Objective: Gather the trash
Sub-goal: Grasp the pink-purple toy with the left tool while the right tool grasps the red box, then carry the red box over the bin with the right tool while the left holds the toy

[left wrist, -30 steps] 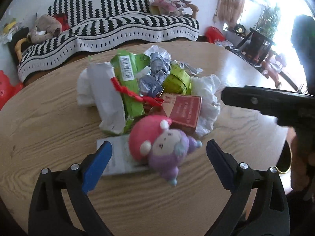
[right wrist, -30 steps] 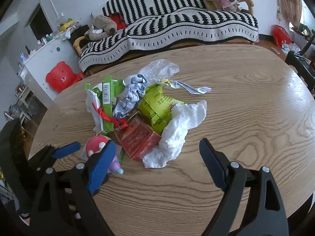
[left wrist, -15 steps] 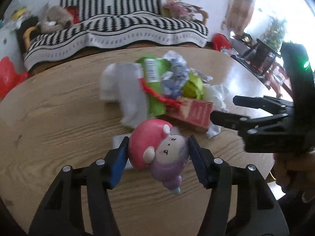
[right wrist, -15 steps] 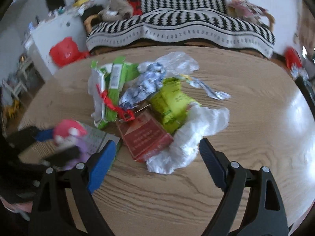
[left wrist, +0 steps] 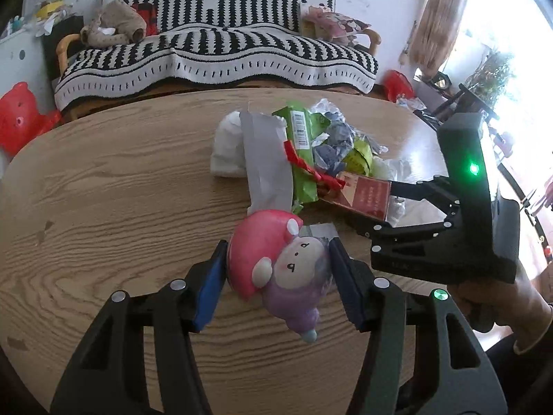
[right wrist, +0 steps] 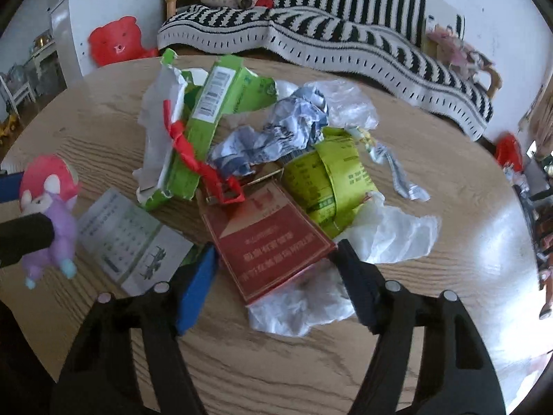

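Observation:
A pile of trash lies on the round wooden table (left wrist: 103, 190): a green carton (right wrist: 211, 110), a red box (right wrist: 273, 242), crumpled blue-white paper (right wrist: 276, 131), a yellow-green wrapper (right wrist: 331, 176), white plastic bags (right wrist: 390, 231) and a grey leaflet (right wrist: 128, 238). My left gripper (left wrist: 278, 263) is shut on a pink and purple plush toy (left wrist: 276, 263) and holds it above the table. The toy also shows in the right wrist view (right wrist: 48, 200). My right gripper (right wrist: 276, 263) has its jaws on both sides of the red box, seemingly closed on it.
A striped sofa (left wrist: 214, 55) stands behind the table with a brown plush (left wrist: 114, 27) on it. A red bear-shaped object (left wrist: 17, 117) sits at far left. A white cabinet (right wrist: 110, 10) stands at back left in the right wrist view.
My left gripper closed on the plush toy and lifted it. My right gripper moved forward to the pile and narrowed around the red box.

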